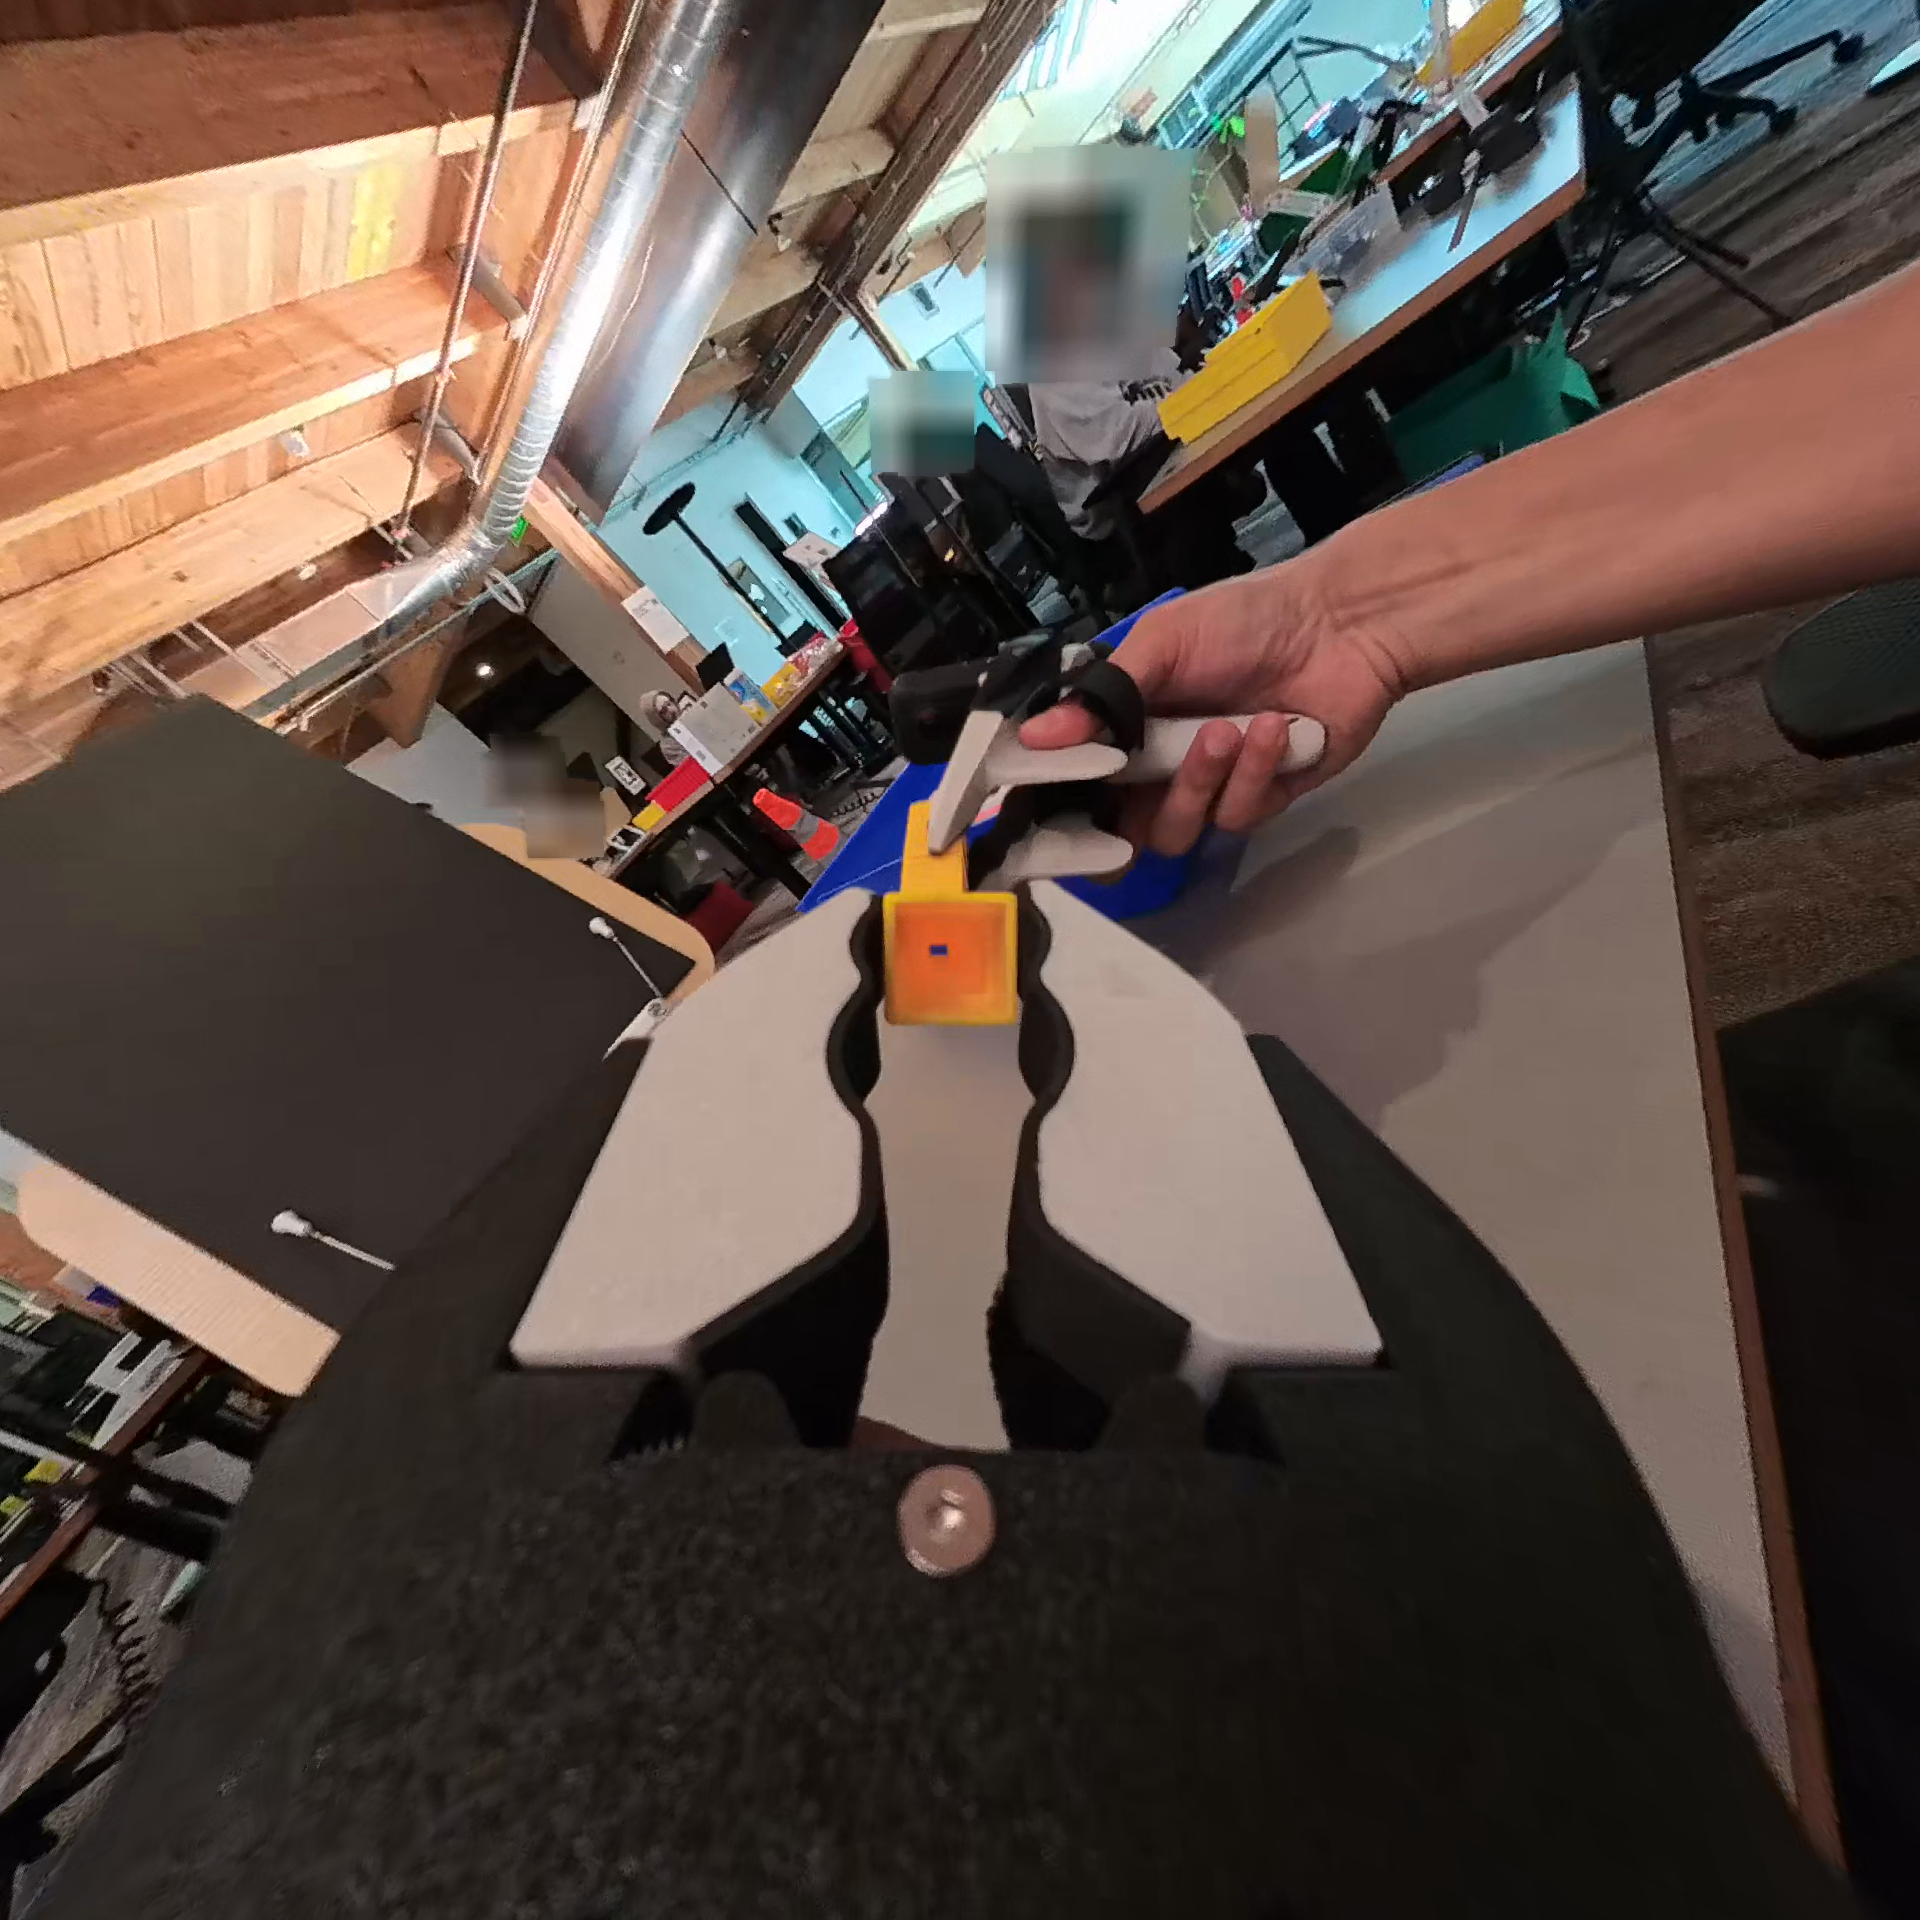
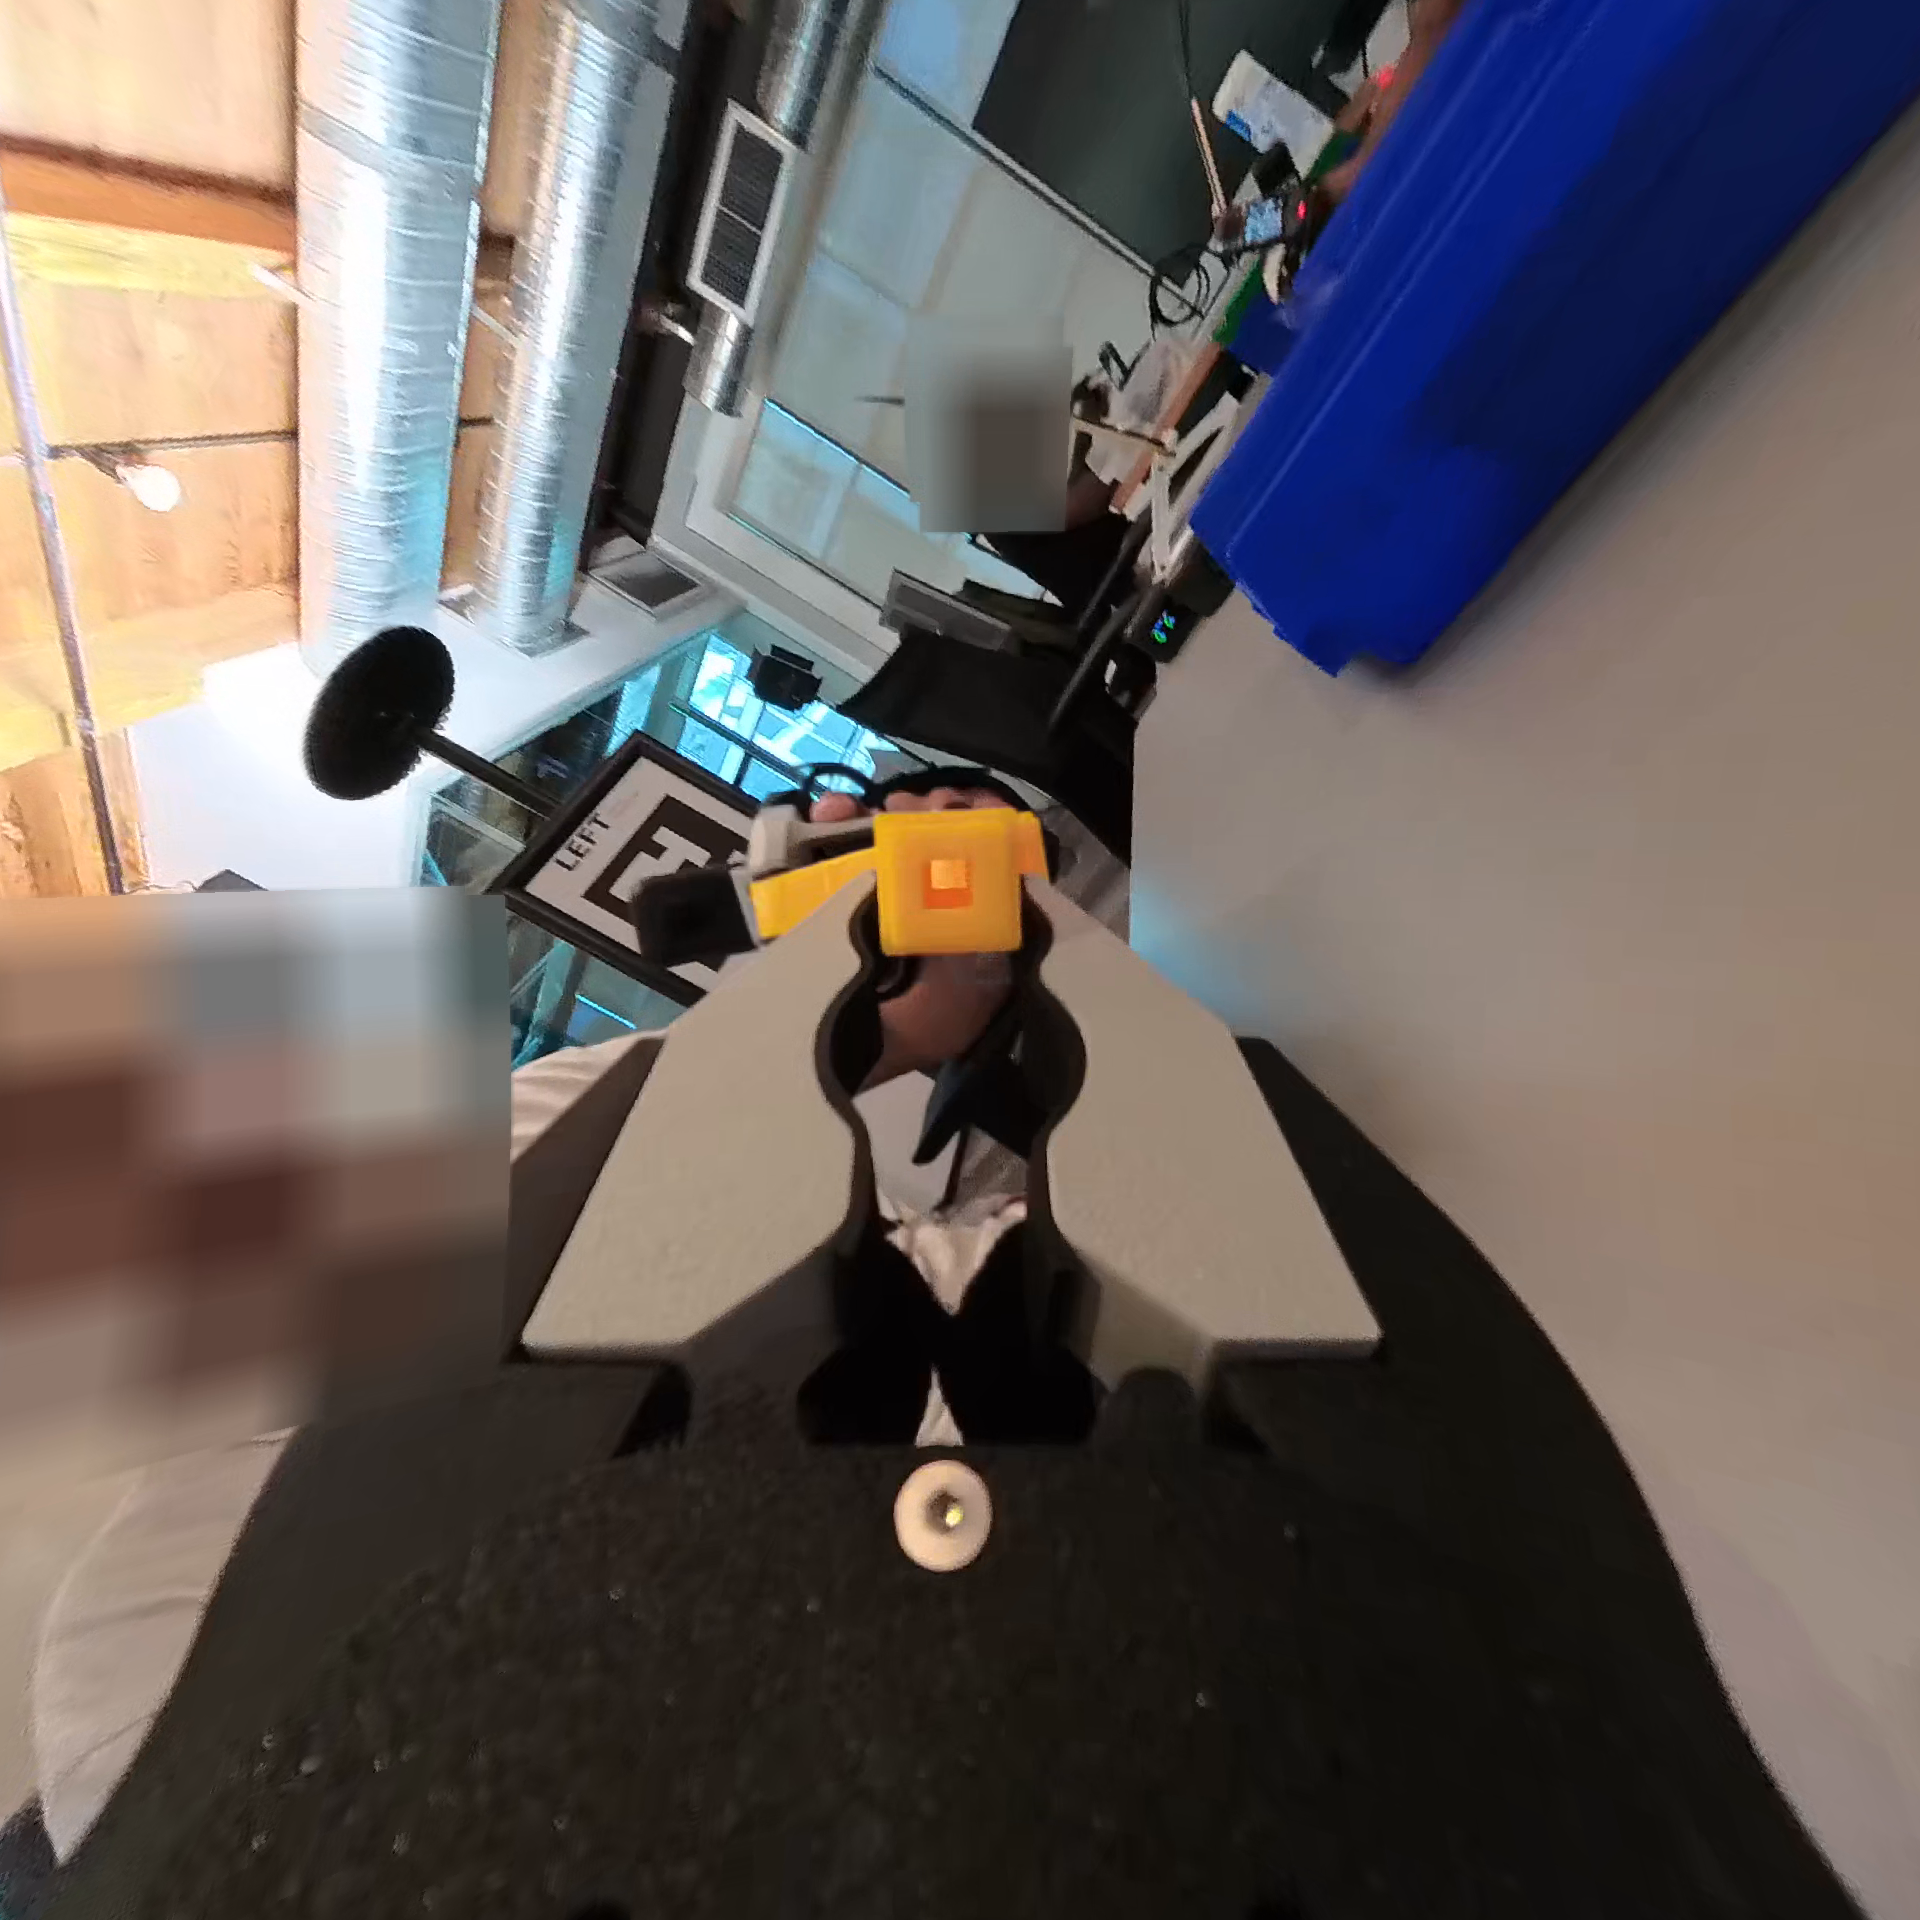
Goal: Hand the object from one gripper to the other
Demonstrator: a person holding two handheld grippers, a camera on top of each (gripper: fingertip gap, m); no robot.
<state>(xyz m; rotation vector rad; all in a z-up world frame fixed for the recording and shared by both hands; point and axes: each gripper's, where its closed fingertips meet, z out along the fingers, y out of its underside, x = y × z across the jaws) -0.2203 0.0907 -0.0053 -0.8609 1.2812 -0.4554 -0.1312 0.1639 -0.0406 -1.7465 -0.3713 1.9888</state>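
A yellow block-shaped object with a square orange end face (image 1: 949,966) is held in the air between both grippers. In the left wrist view my left gripper (image 1: 949,971) is shut on its near end. My right gripper (image 1: 977,857), held by a hand (image 1: 1247,686), grips the far end of the bar from the right. In the right wrist view my right gripper (image 2: 951,894) is shut on the yellow object (image 2: 951,883). A yellow arm of the object runs left to my left gripper (image 2: 790,873), partly hidden behind it.
A grey table (image 1: 1455,1039) lies below, with its edge to the right. A blue bin (image 1: 1153,883) stands on it behind the grippers and shows in the right wrist view (image 2: 1507,364). A black panel (image 1: 260,987) stands at left. A person sits at a far desk. The gap from one gripper's tips to the other's is roughly 12 cm.
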